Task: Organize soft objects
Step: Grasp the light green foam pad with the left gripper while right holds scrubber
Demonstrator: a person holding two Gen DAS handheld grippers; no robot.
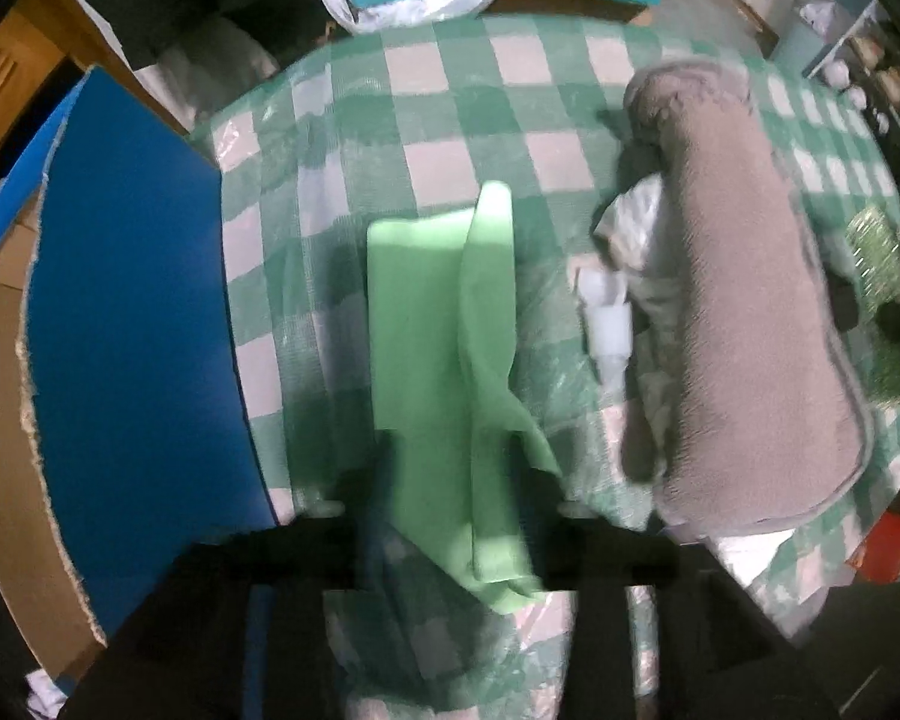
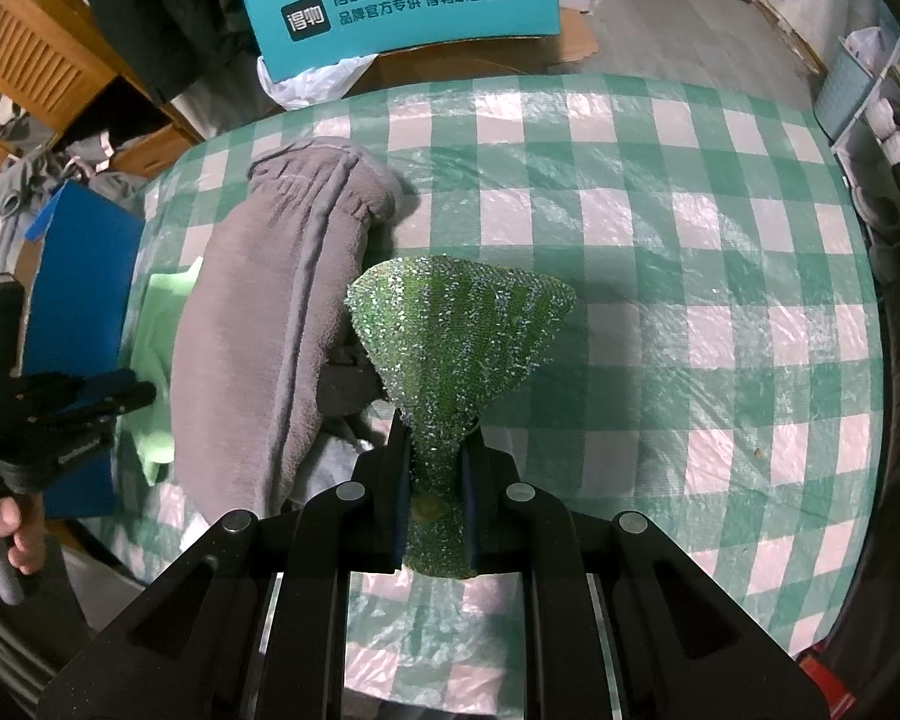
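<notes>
Sponge cloth (image 2: 459,330), green and glittery, fans out above the right gripper (image 2: 437,468), clamped on its neck. Checked worktop (image 2: 720,276) lies bare to its right. Only the left view shows the left gripper (image 1: 450,480) apart around a green cloth (image 1: 426,324), between blue box (image 1: 132,324) and grey blanket (image 1: 744,300).

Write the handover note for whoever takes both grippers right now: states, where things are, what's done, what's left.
Right gripper: shut on the sparkly green cloth, held above the checked table.
Left gripper: pointing down over the light green cloth; cloth lies between the jaws, grip not clear.
Grey fleece: lying on the table between the two cloths, untouched.
Blue box: at the table's left edge.
Done: nothing visibly put away.
Left: all three soft items.
</notes>
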